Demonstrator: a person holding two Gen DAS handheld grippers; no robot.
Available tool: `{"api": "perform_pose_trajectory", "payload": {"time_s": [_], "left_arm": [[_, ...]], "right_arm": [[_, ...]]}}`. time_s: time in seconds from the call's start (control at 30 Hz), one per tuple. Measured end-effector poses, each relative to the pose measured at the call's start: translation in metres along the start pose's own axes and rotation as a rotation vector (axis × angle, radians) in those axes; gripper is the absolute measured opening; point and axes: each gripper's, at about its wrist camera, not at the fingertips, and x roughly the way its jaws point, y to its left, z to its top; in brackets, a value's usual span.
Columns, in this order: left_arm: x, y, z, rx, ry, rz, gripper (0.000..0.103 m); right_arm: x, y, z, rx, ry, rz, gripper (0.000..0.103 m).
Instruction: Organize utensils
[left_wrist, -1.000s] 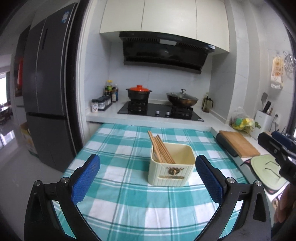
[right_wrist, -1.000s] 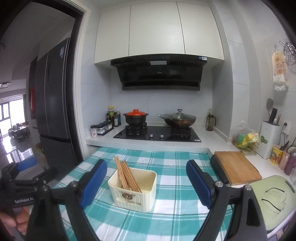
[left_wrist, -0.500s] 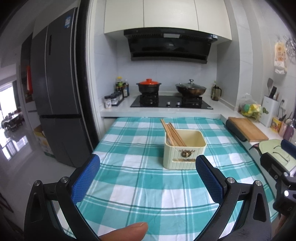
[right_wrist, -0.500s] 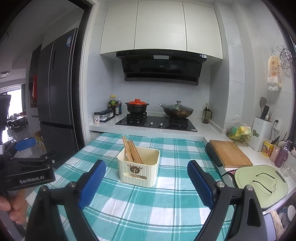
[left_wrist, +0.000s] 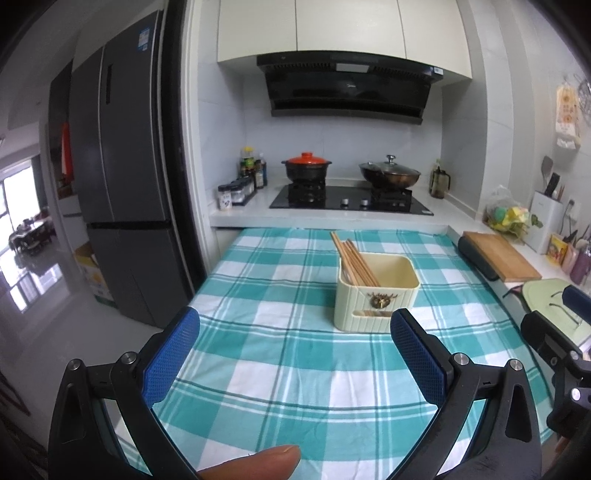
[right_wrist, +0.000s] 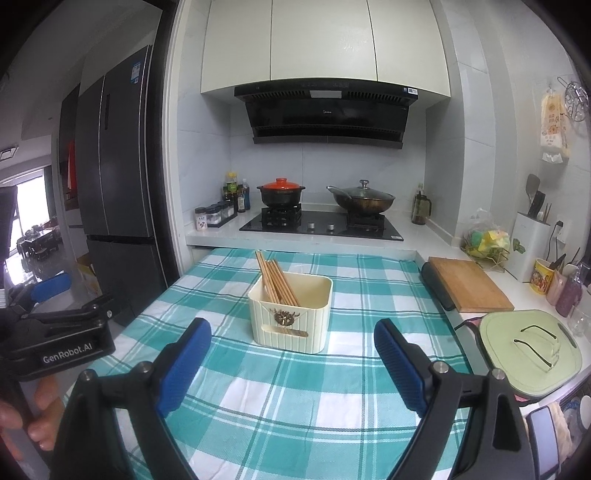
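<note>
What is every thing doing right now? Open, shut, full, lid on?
Left tool: open, holding nothing.
Right tool: open, holding nothing.
Cream holder: upright on the cloth, open top.
Chopsticks: leaning inside the holder.
Black pot: orange lid on.
Wok: lid on.

Black tongs (left_wrist: 295, 354) with blue textured pads (right_wrist: 400, 365), silver screws—white "GenRobot.AI" lettering; bare, seemingly unsleeved fingers (right_wrist: 40, 421).

Chopsticks (left_wrist: 355, 263) in cream holder (left_wrist: 376, 297), seemingly upright
</note>
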Motion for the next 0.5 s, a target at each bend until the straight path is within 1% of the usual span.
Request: {"api": "perform_pose_trajectory", "payload": {"time_s": [0.1, 0.5], "left_arm": [[-0.0015, -0.0011, 0.0007, 0.012, 0.008, 0.011, 0.103], [-0.0056, -0.0021, 0.0028, 0.027, 0.033, 0.001, 0.103]], "right_arm": [[-0.0011, 0.0027, 0.0011, 0.002, 0.0, 0.021, 0.092], [-0.009, 0.0104, 0.0039, -0.008, -0.007, 0.055, 0.092]]}}
